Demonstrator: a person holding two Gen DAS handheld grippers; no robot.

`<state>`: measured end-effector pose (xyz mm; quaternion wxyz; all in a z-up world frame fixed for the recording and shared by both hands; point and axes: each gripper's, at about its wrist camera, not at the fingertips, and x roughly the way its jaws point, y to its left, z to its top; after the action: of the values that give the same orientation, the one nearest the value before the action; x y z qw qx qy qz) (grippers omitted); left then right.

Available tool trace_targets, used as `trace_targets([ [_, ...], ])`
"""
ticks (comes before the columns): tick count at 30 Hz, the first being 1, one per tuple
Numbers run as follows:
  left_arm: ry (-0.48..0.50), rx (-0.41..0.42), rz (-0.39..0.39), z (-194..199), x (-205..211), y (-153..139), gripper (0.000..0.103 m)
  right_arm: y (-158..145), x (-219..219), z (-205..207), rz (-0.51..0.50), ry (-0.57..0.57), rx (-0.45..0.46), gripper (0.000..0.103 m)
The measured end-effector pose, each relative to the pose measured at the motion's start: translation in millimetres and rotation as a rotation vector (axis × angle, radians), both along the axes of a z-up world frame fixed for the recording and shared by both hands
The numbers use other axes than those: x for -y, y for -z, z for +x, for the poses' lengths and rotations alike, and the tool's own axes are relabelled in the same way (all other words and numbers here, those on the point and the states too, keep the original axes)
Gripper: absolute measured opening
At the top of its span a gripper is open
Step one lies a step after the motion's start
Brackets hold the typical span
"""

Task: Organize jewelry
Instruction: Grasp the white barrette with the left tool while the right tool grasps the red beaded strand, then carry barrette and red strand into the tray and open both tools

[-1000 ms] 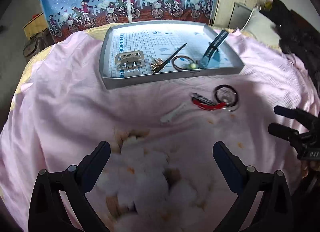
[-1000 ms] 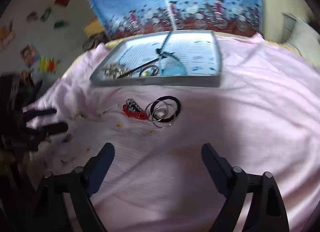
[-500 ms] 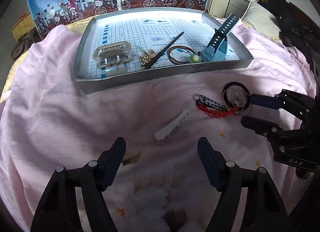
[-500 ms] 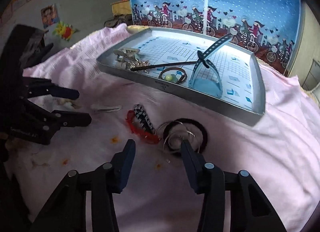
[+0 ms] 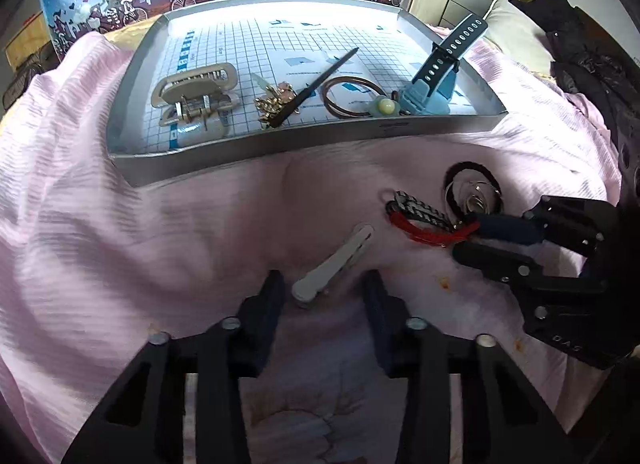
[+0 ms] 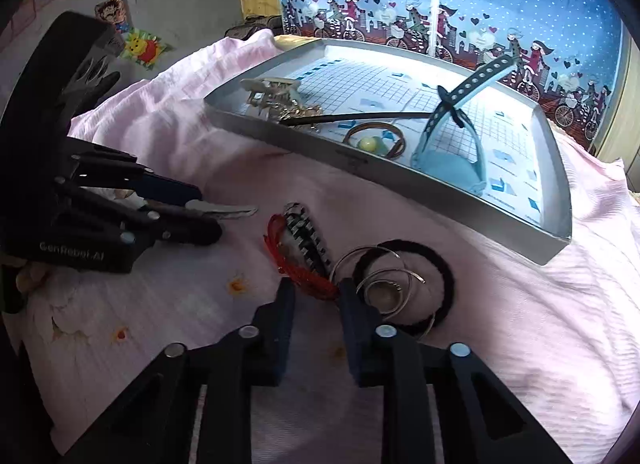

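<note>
Two claws are working over the pink bedsheet [image 5: 120,224]. The left claw [image 5: 323,288] is sitting partly open around one white hair clip [image 5: 332,264], not yet gripping it. The right claw [image 6: 316,296] is narrowing around one red cord bracelet [image 6: 300,268], contact unclear. One checkered strap [image 6: 306,236], several metal rings [image 6: 384,280] and one black hair tie [image 6: 440,268] are lying alongside. The grey tray [image 5: 280,152] behind is holding five pieces.

- The left gripper's [image 6: 202,220] dark fingers are covering the near end of the pale flat hair clip [image 6: 230,210], so contact is unclear.
- The right gripper's [image 6: 316,296] fingers are hiding part of the red braided cord [image 6: 298,270].
- The small gold trinket [image 5: 274,106] in the grey tray [image 5: 256,150] is too tiny to identify.
</note>
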<state>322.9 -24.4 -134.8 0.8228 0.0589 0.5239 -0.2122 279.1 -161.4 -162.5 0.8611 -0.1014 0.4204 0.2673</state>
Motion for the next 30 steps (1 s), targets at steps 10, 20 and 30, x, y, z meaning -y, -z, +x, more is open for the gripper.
trace_targets([
  [10, 0.020, 0.000, -0.018, -4.4, 0.8, -1.8, 0.012, -5.6, -1.7, -5.5, 0.050, -0.020, 0.008, 0.007],
  [20, -0.064, -0.028, -0.119, -6.6, -15.7, -9.8, 0.010, -29.9, 4.2, -14.9, 0.089, -0.004, 0.133, 0.006],
  [30, -0.102, 0.124, -0.245, -17.7, -20.5, -49.4, 0.010, -63.9, 17.5, -22.0, 0.175, 0.043, 0.246, 0.006],
])
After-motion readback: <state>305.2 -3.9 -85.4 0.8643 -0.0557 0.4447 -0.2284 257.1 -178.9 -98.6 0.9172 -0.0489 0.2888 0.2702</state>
